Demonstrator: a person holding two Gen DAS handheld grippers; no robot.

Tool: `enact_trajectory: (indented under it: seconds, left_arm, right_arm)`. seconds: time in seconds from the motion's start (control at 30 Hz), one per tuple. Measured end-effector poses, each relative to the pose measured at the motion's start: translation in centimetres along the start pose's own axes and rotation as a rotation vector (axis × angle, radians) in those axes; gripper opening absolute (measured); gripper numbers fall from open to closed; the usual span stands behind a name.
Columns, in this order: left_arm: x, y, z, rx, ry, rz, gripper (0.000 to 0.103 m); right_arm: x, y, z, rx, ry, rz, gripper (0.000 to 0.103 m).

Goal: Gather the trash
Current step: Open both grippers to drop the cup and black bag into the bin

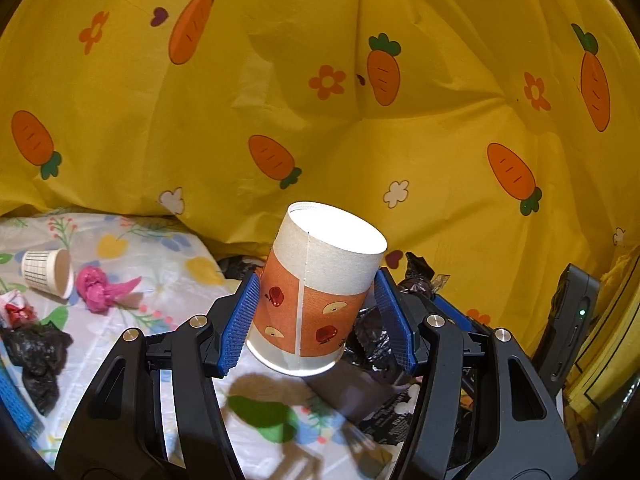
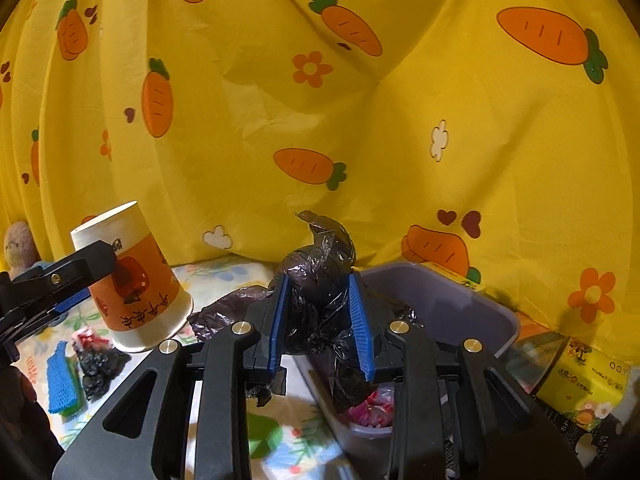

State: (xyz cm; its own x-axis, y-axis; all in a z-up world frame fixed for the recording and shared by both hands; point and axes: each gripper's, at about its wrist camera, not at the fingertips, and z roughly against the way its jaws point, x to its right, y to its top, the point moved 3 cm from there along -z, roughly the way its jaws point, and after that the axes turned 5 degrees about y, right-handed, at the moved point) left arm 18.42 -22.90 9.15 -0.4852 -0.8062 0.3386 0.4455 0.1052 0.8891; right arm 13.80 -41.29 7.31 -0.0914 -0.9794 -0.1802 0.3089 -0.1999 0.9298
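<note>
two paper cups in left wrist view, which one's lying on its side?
The small white grid-print cup, lying at far left on the floral sheet. The orange apple-print cup is held upside down in the left gripper.

The orange-and-white paper cup (image 2: 136, 276), left of the right-hand fingers, carries upside-down Chinese characters I can't make out. The yellow printed packet (image 2: 588, 380), right of them, has small print too blurred to read.
</note>
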Motion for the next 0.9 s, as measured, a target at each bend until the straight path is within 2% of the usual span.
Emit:
enact_trajectory:
  seconds: [0.23, 0.43, 0.9]
  left_arm:
    - [3.0, -0.4, -4.6, -0.036, -0.096, -0.003, 0.058]
    - [4.6, -1.0, -7.1, -0.052, -0.121, -0.023, 0.058]
    - [5.0, -2.2, -10.7, -0.110, -0.160, -0.005, 0.059]
  right_arm:
    - [3.9, -0.5, -1.3, -0.032, -0.075, -0.043, 0.031]
    - [5.4, -1.5, -2.3, -0.074, -0.115, -0.046, 0.031]
    - [6.3, -2.6, -3.8, -0.123, -0.129, -0.059, 0.031]
